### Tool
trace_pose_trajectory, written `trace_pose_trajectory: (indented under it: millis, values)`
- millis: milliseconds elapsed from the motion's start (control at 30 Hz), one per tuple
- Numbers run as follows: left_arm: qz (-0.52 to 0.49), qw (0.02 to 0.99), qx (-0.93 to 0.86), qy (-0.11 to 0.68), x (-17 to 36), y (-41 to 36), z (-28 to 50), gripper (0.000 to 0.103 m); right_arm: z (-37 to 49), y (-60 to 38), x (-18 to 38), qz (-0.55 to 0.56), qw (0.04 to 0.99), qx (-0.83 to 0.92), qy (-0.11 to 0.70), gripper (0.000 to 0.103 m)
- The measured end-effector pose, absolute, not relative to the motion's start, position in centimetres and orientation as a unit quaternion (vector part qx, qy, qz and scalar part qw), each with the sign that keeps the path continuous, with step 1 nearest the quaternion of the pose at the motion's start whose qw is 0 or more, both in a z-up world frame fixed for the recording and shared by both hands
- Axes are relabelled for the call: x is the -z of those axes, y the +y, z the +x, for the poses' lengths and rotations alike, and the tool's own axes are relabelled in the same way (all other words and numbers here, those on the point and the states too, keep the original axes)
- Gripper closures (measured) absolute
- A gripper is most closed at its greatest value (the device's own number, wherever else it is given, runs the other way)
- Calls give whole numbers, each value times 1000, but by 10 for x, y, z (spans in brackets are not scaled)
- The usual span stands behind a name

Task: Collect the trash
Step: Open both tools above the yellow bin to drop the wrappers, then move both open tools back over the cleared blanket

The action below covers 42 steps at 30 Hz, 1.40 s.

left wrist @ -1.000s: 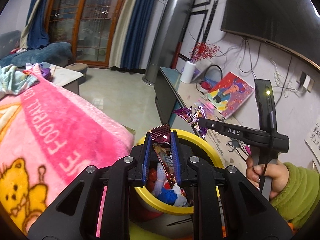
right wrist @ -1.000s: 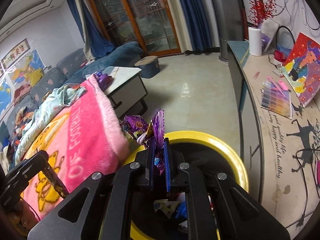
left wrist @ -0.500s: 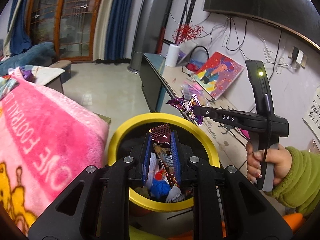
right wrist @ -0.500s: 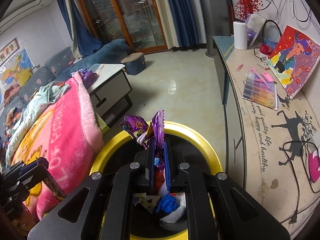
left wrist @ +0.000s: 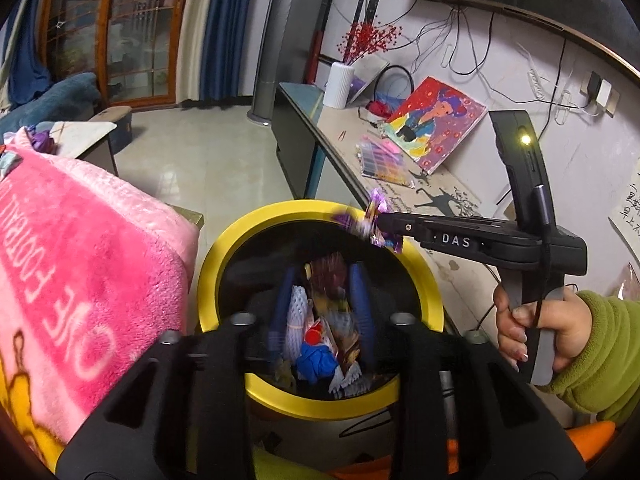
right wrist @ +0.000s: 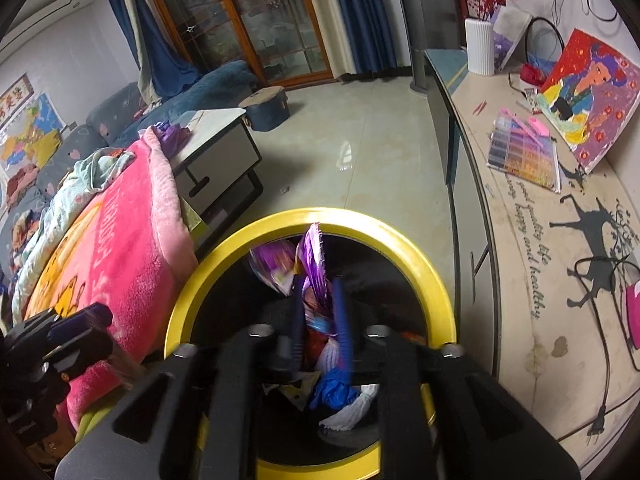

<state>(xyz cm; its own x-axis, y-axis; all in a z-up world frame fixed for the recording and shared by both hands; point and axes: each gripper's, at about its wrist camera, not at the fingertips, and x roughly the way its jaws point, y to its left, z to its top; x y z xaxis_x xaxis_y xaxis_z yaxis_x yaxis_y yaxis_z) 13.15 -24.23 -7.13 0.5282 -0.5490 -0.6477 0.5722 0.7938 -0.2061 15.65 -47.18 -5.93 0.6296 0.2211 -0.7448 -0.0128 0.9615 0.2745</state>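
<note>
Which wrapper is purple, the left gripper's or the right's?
The right gripper's purple wrapper; the left gripper has a brown wrapper. Both jaws are opening.

A pink blanket [left wrist: 84, 264] with white lettering is spread at the left, and a pale green cloth [right wrist: 94, 172] is heaped on it farther back. Behind it a white table [right wrist: 218, 140] is seen, with a purple bundle [right wrist: 172, 132] at its near corner. A blue sofa [right wrist: 192, 88] and a round stool [right wrist: 266, 106] are set near the glass doors [right wrist: 256, 20], which are flanked by blue curtains [right wrist: 360, 12]. Along the right wall a long bench [right wrist: 540, 240] is seen; on it a white vase [right wrist: 479, 50] with red sprigs, a colourful painting [right wrist: 588, 96] leant against the wall, and a bead tray [right wrist: 524, 152] are placed.
</note>
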Motion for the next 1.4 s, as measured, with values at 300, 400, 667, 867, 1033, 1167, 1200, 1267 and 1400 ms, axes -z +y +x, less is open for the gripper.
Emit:
trace_pose_trajectory:
  millis: [300,400,667,867,1033,1167,1200,1267,1400]
  values:
    - [0,880,296,372,68,-230,139,37,155,-472,55,138,897,-63,415,38]
    - [-6,880,283,381,66,-222,143,26,155,-464,52,133,901,-62,409,19]
    - [-35,905,198,375,57,-176,147,11,160,-433,43,133,896,-75,417,7]
    - [-59,919,142,363,42,-129,146,11,162,-397,18,114,903,-89,404,7]
    - [-59,931,95,347,31,-96,136,11,156,-347,-1,51,909,-105,401,7]
    - [-70,938,71,332,19,-69,123,11,145,-309,-10,30,908,-125,399,7]
    - [-73,940,65,327,16,-62,119,11,142,-301,-12,23,909,-127,395,7]
    - [-75,944,58,316,12,-51,111,11,132,-285,-16,7,917,-130,377,7]
    - [-75,951,36,299,5,-34,97,11,109,-261,-26,-24,939,-129,318,7]
